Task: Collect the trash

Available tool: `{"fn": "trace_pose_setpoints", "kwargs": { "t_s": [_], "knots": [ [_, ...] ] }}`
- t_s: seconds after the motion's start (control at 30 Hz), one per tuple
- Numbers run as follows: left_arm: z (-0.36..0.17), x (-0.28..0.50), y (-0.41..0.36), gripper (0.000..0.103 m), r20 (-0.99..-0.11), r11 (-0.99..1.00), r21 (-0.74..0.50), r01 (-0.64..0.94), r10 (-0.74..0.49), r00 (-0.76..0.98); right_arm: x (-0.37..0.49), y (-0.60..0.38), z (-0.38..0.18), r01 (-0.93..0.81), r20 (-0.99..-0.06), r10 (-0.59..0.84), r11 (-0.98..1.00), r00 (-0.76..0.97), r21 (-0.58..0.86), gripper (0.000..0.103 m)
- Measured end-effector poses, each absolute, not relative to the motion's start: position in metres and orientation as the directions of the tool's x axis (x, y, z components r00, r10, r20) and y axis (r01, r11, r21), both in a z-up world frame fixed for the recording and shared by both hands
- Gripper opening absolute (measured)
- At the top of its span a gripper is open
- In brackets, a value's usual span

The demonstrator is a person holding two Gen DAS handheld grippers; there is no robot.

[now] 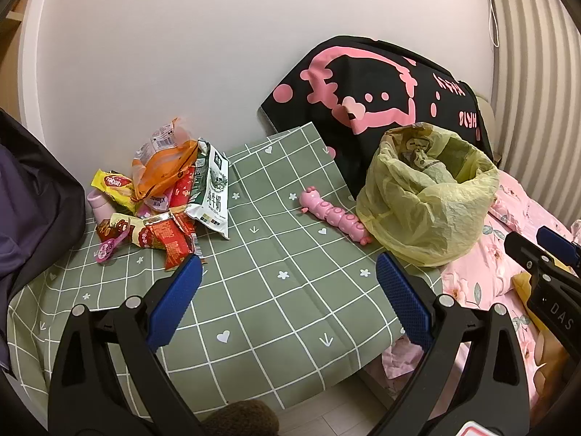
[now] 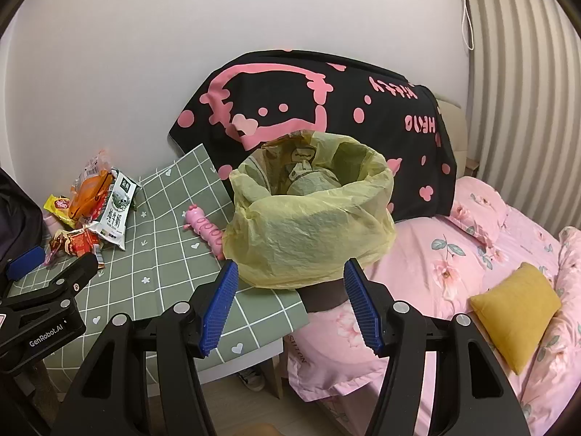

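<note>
Landmark: we took the yellow bag (image 2: 308,218) as our reference, a thin, crinkled, translucent plastic liner standing open-mouthed at the desk's edge beside the bed.
Bag contents: we saw crumpled pale wrappers (image 2: 312,181) lying inside it, below the rim.
Desk: we noted the desk (image 1: 261,290) under a green cloth with a white grid, small hearts and stars; it lay flat and smooth left of the bag.
Trash pile: we found the trash pile (image 1: 159,196) well left of the bag, against the wall: glossy crinkled packets in orange, yellow and red, heaped loosely.
Milk pouch: we saw a white and green milk pouch (image 1: 212,192), flat and rectangular, leaning on the pile's side nearest the bag.
Toy: a pink caterpillar toy (image 1: 336,216) of smooth, segmented plastic lay just left of the bag, one end touching its base.
Bed: right of the bag we saw pink floral bedding (image 2: 454,254), a mustard pillow (image 2: 515,305) and a black blanket (image 2: 326,109) with pink print behind the bag.
Left tool: our left tool (image 1: 288,298) hung released, its ribbed blue pads (image 1: 174,301) wide apart above the cloth, left of the bag, gripping nothing.
Right tool: our right tool (image 2: 290,305) was likewise spread, empty, its pads just short of the bag's near side.
</note>
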State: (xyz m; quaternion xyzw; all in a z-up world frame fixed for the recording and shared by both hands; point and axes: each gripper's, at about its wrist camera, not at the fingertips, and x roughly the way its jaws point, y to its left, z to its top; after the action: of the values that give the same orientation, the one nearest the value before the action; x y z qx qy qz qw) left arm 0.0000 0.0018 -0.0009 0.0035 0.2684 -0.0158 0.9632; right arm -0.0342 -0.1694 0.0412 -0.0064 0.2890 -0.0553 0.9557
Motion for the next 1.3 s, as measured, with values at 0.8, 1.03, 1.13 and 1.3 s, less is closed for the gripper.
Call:
{"fn": "trace_pose_setpoints", "kwargs": {
  "t_s": [0.8,1.03,1.13,1.3],
  "knots": [
    [0.0001,-0.0010,-0.0010,0.092,-0.512,1.000,-0.001,0.030,-0.026,0.859,-0.0348,-0.1711,0.0409,0.103,-0.549,-0.110,0.994,0.829,-0.043,0.057],
    [0.0004,-0.0007,-0.0001,0.092,-0.512,1.000,-0.001,0.031,-0.027,0.859,-0.0347,-0.1716,0.0407,0.103,-0.550,-0.109,0.994,0.828,-0.042,0.057],
    [0.0004,-0.0007,-0.0001,0.092,-0.512,1.000,-0.001,0.031,-0.027,0.859,-0.0345,-0.1716,0.0406,0.102,-0.549,-0.109,0.994,0.829,-0.044,0.057],
    [0.0002,-0.0007,-0.0003,0.092,-0.512,1.000,-0.001,0.031,-0.027,0.858,-0.0335,-0.1712,0.0403,0.103,-0.549,-0.110,0.994,0.828,-0.043,0.057]
  ]
}}
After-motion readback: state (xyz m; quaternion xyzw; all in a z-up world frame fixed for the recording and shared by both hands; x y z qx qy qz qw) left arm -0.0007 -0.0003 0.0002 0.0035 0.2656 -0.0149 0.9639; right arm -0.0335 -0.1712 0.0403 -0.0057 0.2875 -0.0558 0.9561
